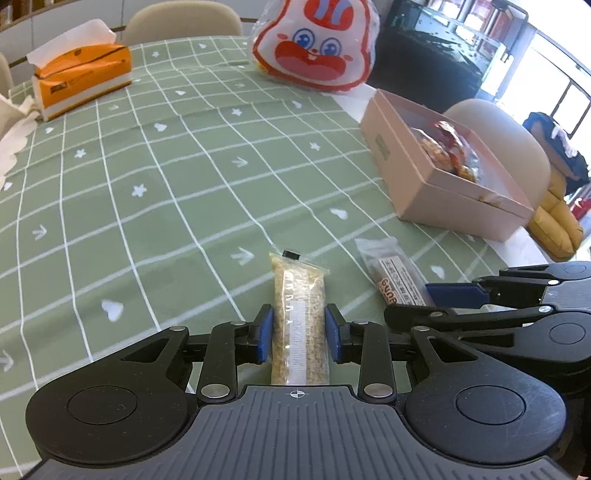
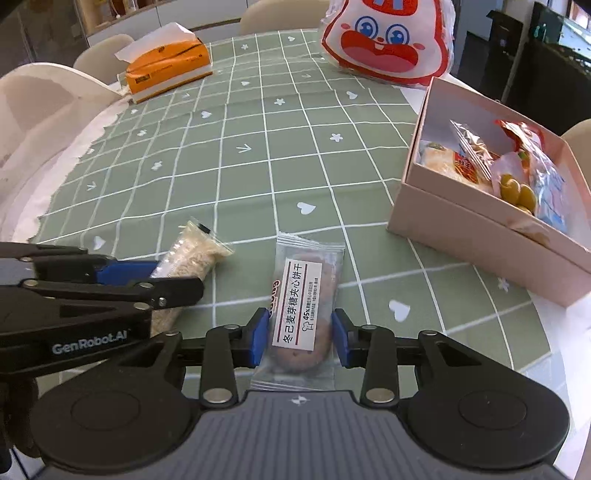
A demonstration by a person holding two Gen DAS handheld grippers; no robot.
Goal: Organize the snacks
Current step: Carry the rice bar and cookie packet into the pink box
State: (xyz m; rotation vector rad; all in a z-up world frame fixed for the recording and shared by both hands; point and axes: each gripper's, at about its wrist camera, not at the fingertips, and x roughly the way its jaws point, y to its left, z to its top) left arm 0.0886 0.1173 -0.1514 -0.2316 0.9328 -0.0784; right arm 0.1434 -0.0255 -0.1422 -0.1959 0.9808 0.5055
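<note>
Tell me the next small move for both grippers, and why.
Probably close both sets of jaws. The left gripper straddles the grain bar and the right gripper straddles the biscuit packet, pads beside each wrapper but seemingly not squeezing. Both snacks lie flat on the tablecloth; the pink box sits open to the right.

Setting: home dining area. Evidence: round table with green checked tablecloth (image 2: pixel 258 155), upholstered beige chairs (image 1: pixel 181 18) around it, orange tissue box (image 2: pixel 168 61) upper left, glazed doors (image 1: pixel 546 70) upper right.
</note>
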